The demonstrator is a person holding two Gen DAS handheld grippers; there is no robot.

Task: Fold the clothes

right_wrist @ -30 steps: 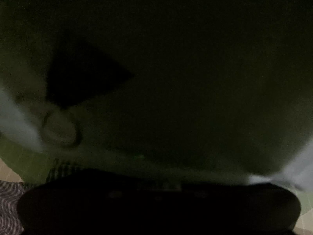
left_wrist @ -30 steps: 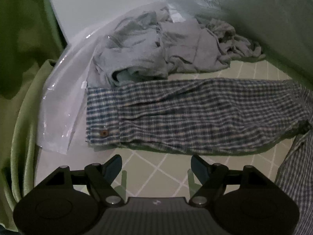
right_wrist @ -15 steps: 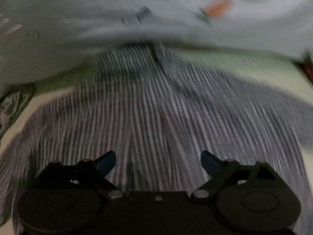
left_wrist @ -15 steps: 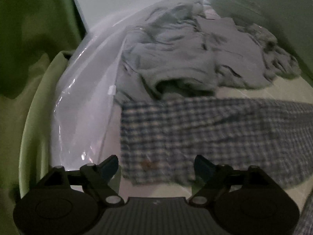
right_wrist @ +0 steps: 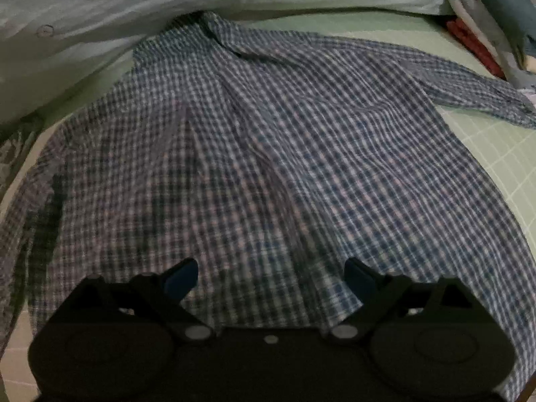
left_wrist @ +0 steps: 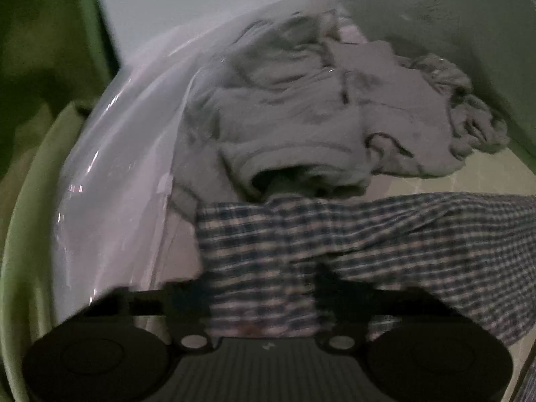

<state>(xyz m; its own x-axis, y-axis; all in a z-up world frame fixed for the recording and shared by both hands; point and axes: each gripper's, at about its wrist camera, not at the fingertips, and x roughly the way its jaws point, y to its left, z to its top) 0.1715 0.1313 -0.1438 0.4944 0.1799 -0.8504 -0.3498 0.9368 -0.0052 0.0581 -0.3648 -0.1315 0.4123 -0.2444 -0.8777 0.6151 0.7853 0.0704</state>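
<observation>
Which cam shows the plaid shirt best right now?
Right wrist. The plaid shirt lies spread there, collar to hem, one sleeve trailing right, with the open right gripper above its hem. Left wrist shows only one blurred sleeve end between the open left gripper fingers, beside the grey garment pile.

We are seeing our left gripper [left_wrist: 264, 293] spreading wide over the cuff end of the checked sleeve [left_wrist: 368, 244]; a crumpled grey garment [left_wrist: 301, 117] is lying beyond it, touching a clear plastic bag [left_wrist: 127, 174].
</observation>
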